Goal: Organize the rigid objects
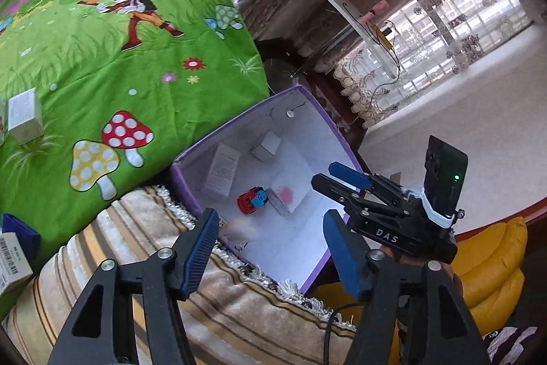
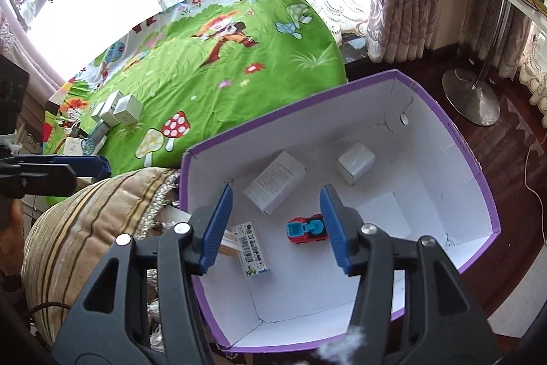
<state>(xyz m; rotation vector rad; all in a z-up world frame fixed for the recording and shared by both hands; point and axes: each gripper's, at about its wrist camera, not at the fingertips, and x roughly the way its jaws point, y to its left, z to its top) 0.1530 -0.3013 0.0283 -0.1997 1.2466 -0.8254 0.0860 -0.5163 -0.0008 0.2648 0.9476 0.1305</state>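
Both grippers wide open and empty: right gripper (image 2: 277, 224) hangs over the purple box (image 2: 478, 180), where toy car (image 2: 305, 229) and cartons lie; left gripper (image 1: 270, 245) beside it. More boxes (image 2: 118, 110) wait on the bed (image 2: 218, 70); risk is clipping the box wall and tipping it off the cushion (image 2: 89, 211).

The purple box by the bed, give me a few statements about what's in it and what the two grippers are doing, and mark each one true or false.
1. A red and blue toy car lies inside the purple box. True.
2. The right gripper is shut on the toy car. False: its jaws are open and hold nothing.
3. A small white cube box sits in the purple box. True.
4. The purple box has a lid on it. False: it is open at the top.
5. Several small boxes remain on the green bedspread. True.
6. The left gripper grips a carton. False: it is open and empty.
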